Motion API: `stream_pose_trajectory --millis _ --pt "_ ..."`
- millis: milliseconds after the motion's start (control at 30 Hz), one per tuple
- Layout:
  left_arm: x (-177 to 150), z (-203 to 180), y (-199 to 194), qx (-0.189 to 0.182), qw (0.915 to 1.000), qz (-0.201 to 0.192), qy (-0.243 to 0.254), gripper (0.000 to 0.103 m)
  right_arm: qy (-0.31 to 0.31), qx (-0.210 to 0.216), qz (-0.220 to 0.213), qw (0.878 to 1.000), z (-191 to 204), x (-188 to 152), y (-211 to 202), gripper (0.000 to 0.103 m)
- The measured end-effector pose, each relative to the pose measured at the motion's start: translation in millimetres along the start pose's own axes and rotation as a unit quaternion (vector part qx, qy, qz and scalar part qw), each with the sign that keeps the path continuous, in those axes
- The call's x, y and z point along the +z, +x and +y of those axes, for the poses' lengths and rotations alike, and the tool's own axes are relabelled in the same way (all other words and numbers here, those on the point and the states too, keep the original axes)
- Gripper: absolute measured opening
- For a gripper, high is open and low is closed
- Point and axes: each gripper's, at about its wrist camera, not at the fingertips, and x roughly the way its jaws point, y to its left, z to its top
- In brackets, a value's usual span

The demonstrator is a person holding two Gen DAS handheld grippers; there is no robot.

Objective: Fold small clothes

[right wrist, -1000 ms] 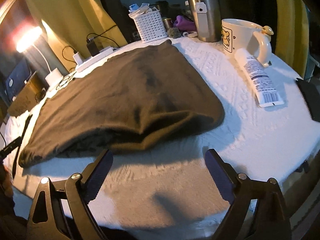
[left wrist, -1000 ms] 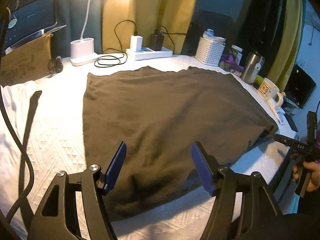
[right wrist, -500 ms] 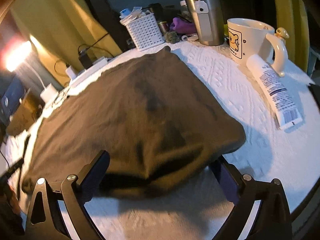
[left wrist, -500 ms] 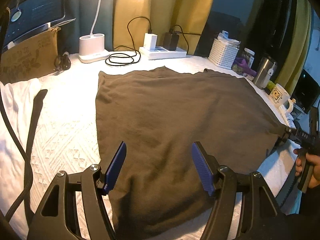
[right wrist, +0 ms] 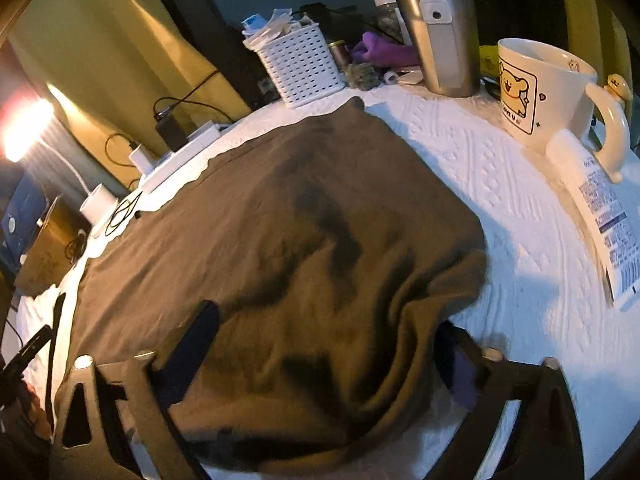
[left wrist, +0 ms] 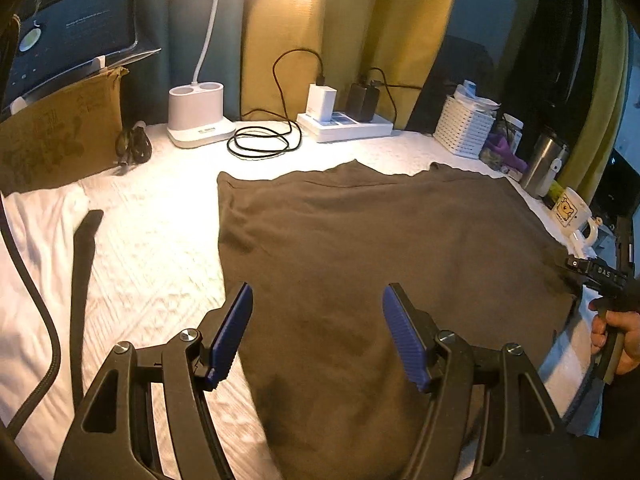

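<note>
A white quilted cover (left wrist: 160, 240) spreads over the work surface, with yellow curtains behind and one lamp glaring at the top. One brown garment (left wrist: 380, 248) lies flat across the middle of it.

Nearest in the left wrist view, the left gripper (left wrist: 318, 332) hangs with its two blue pads wide apart above the garment's near left edge, gripping nothing. In the right wrist view the right gripper (right wrist: 324, 360) has its jaws closing around the bunched near right corner of the garment (right wrist: 304, 248); the cloth sits between the fingers, though whether the pads press on it yet cannot be told. One hand (left wrist: 618, 336) shows at the right edge of the left view.

Farther back stand one mug (right wrist: 548, 96) with one tube (right wrist: 600, 216) beside it, one steel tumbler (right wrist: 440, 28), one white basket (right wrist: 300, 64), one power strip (left wrist: 348, 126) bearing two chargers, and one white lamp base (left wrist: 198, 116).
</note>
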Motion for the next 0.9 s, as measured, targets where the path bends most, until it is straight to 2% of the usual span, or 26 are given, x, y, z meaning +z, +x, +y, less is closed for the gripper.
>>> stream_pose_trajectory --millis 33,133,167,267,533,900 --pt "2 2 2 0.0 1.0 0.002 0.001 0.067 -0.005 -0.014 -0.002 1.0 -1 2 2 0.078" --pt "5 7 4 -0.001 1.0 -0.001 0.0 0.067 -0.022 -0.026 0.003 0.999 1 9 9 0.049" --pt "5 9 4 -0.004 1.0 -0.002 -0.001 0.067 -0.021 -0.024 0.007 0.999 -1 11 11 0.029" --pt "7 14 6 -0.007 1.0 -0.001 -0.001 0.067 -0.023 -0.02 0.013 0.999 0 16 16 0.017" --pt "10 32 6 -0.007 0.9999 0.002 -0.013 0.067 -0.04 -0.018 -0.005 0.999 21 27 1 0.014" --pt "5 50 -15 -0.017 0.9995 -0.016 -0.023 0.067 -0.092 0.061 -0.021 0.994 100 44 -19 0.011"
